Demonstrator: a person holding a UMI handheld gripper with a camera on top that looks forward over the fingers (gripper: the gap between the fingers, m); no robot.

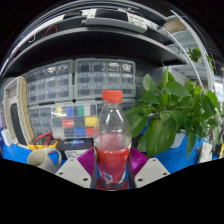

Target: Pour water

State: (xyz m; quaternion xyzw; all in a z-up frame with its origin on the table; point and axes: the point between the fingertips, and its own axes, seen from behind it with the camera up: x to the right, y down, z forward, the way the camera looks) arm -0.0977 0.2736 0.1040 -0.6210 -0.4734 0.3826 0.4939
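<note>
While the claw (112,172) points level toward the far shelving, its two fingers (72,171) close in on a clear plastic bottle (112,140), their purple pads (87,160) against its lower sides, so it is grasped; the bottle stands upright between them, red cap (112,96) on top, red label around its lower body; right of it spreads a leafy green plant (172,112); far behind sit clear drawer cabinets (80,80) and a bin of coloured parts (75,122).
</note>
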